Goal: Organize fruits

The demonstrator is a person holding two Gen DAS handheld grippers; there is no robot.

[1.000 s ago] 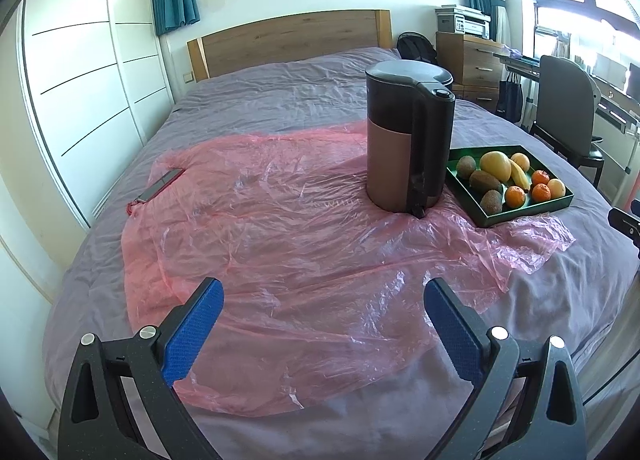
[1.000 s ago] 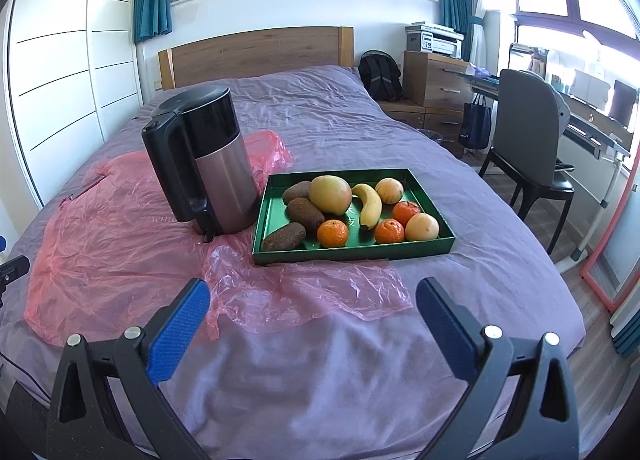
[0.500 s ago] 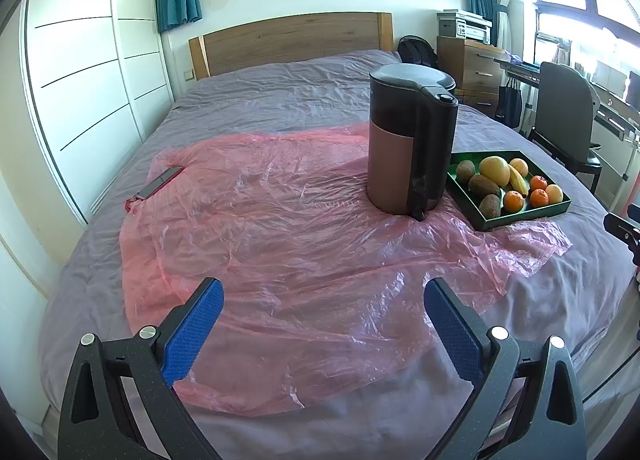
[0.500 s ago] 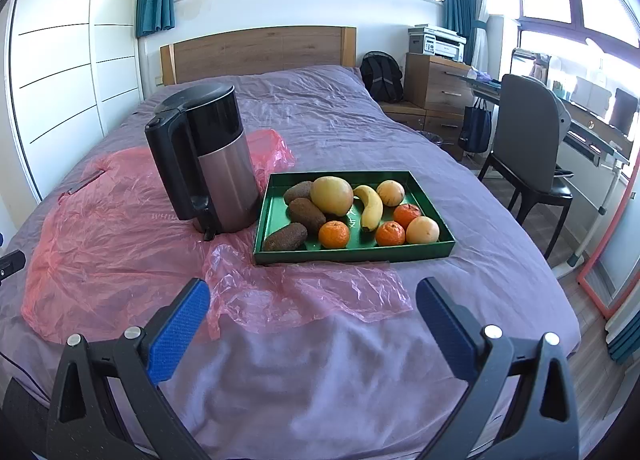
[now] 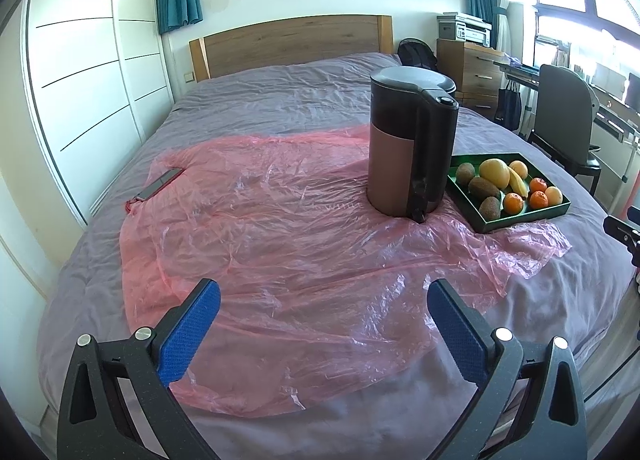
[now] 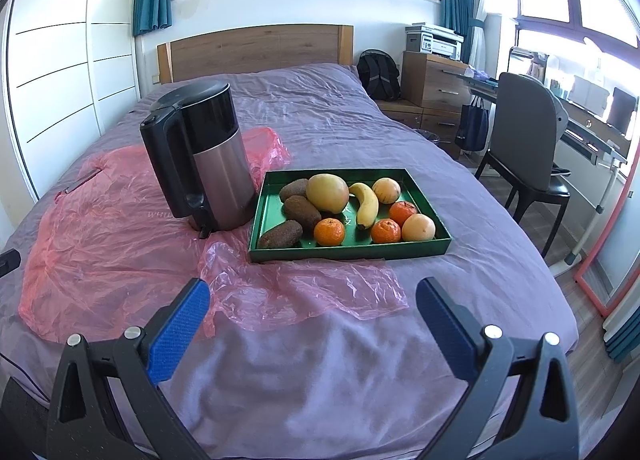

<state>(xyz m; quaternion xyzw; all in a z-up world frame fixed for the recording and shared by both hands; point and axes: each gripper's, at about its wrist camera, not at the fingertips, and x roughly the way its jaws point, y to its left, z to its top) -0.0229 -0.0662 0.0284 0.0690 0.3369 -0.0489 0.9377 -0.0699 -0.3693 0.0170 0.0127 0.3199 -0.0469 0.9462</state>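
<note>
A green tray (image 6: 424,249) lies on the bed and holds a banana (image 6: 367,204), a large yellow fruit (image 6: 327,193), three brown kiwis (image 6: 302,212), three mandarins (image 6: 329,232) and two pale round fruits (image 6: 418,227). The tray also shows in the left wrist view (image 5: 520,220). My right gripper (image 6: 312,300) is open and empty, well short of the tray. My left gripper (image 5: 324,300) is open and empty over a pink plastic sheet (image 5: 280,228), far left of the tray.
A black and steel kettle (image 6: 204,156) stands on the pink sheet (image 6: 100,244) right beside the tray's left side. A phone (image 5: 160,188) lies at the sheet's far left edge. An office chair (image 6: 528,144) and desk stand right of the bed.
Both grippers have drawn back and risen slightly, so the bed and tray look a little farther away. Both stay open. Nothing on the bed has moved.
</note>
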